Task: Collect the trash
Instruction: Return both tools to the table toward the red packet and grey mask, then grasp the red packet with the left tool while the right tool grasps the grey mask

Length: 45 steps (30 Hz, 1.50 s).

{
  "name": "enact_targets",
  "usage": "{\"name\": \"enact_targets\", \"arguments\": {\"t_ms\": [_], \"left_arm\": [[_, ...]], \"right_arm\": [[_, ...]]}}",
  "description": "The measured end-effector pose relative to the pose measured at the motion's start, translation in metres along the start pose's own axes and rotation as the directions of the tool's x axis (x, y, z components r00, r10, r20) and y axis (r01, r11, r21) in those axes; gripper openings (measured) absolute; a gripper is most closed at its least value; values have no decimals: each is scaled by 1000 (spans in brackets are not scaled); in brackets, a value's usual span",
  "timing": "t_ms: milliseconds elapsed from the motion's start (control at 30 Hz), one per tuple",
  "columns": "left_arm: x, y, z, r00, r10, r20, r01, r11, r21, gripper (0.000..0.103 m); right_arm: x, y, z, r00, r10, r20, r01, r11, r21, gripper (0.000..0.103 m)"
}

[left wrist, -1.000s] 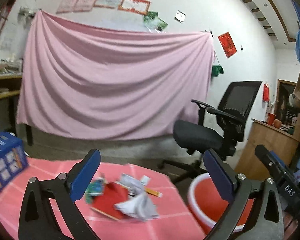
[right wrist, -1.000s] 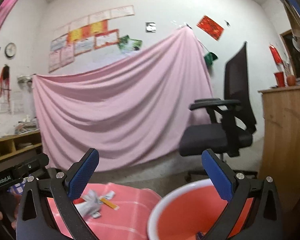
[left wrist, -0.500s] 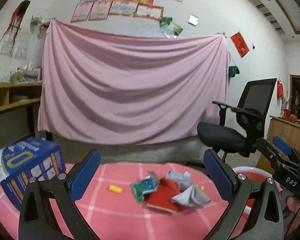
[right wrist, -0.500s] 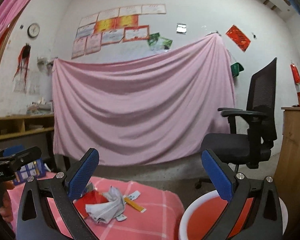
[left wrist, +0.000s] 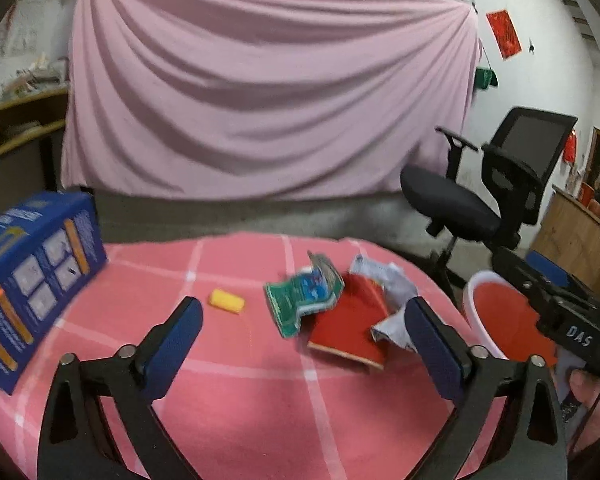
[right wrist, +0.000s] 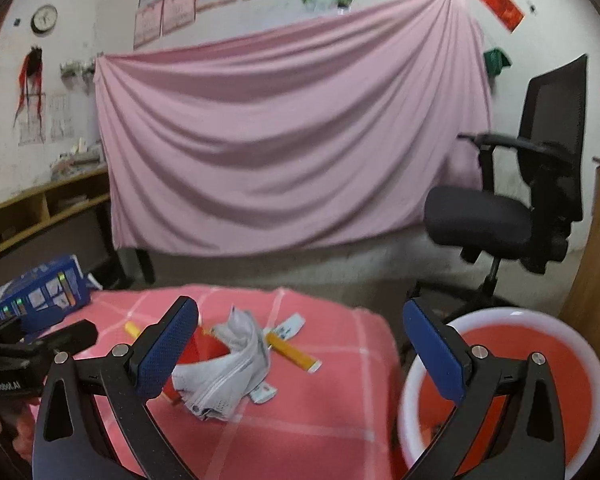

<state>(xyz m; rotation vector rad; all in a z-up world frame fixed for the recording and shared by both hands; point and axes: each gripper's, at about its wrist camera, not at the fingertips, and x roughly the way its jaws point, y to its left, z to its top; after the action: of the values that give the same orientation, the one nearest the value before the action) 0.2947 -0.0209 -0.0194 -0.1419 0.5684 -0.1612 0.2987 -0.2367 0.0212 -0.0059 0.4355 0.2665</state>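
1. Left wrist view: the left gripper (left wrist: 300, 344) hangs over a table with a pink checked cloth (left wrist: 228, 408), its fingers spread wide and holding nothing.
2. The trash lies in a heap ahead: a green wrapper (left wrist: 304, 300) overlapping a red card (left wrist: 348, 328), with crumpled grey paper (left wrist: 392, 300) against the card's right side. A small yellow piece (left wrist: 226, 301) sits apart to the left.
3. A blue box (left wrist: 32, 288) stands at the table's left edge. A red bin with a white rim (left wrist: 500, 328) is beyond the right edge, partly hidden by the right gripper (left wrist: 556, 312).
4. Right wrist view: the right gripper (right wrist: 300, 348) is likewise wide open and empty, with the crumpled paper (right wrist: 232, 368) between its fingers in the frame.
5. Only this view shows a yellow stick (right wrist: 292, 354) and white scraps (right wrist: 290, 326) behind the paper; the green wrapper is hidden here.
6. The bin (right wrist: 540, 320) shows its full opening here, behind the right finger. An office chair (right wrist: 520, 200) and a pink sheet (right wrist: 292, 128) stand behind.
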Motion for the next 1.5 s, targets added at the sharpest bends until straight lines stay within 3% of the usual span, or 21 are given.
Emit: {"name": "enact_targets", "arguments": {"t_ms": [100,233,333,400,467,600,733,800,867,933,1133,1200,1300,1500], "left_arm": [[8,1,1,997,-45,-67,45,999,-7,74],[17,4,2,983,-106,-150,101,994,-42,71],[23,7,3,969,-144,-199,132,988,-75,57],[29,10,3,958,-171,-232,151,983,-103,51],[33,12,5,946,-198,-257,168,977,-131,49],[43,22,7,920,-249,-301,194,960,-201,48],[42,32,12,912,-294,-287,222,940,-260,47],[43,34,13,904,-309,-296,232,936,-266,31],[45,37,16,899,-317,-304,237,933,-271,26],[43,40,18,899,-329,-291,248,927,-281,22],[39,41,18,905,-336,-262,262,924,-277,15],[35,42,18,908,-336,-249,269,925,-269,13],[30,37,18,918,-327,-226,272,931,-242,11],[11,23,16,946,-291,-146,269,951,-153,8]], "right_arm": [[17,4,-3,996,36,-85,-35,999,10,84],[33,4,-7,981,87,-173,-75,995,72,78],[42,0,-11,969,114,-220,-86,987,133,75],[50,-1,-13,958,136,-252,-98,983,158,64],[57,3,-15,948,144,-283,-100,982,163,60],[66,11,-18,931,151,-333,-110,984,138,58],[71,11,-20,919,156,-363,-113,984,139,58],[75,9,-22,910,171,-379,-118,980,159,58],[77,6,-24,900,191,-392,-127,975,184,58],[79,3,-26,892,210,-401,-135,969,208,58],[81,0,-30,868,268,-418,-170,951,257,39],[78,0,-29,871,270,-410,-173,950,258,27],[73,-2,-29,876,282,-390,-188,947,262,20],[55,-2,-24,907,281,-315,-205,945,253,15]]}}
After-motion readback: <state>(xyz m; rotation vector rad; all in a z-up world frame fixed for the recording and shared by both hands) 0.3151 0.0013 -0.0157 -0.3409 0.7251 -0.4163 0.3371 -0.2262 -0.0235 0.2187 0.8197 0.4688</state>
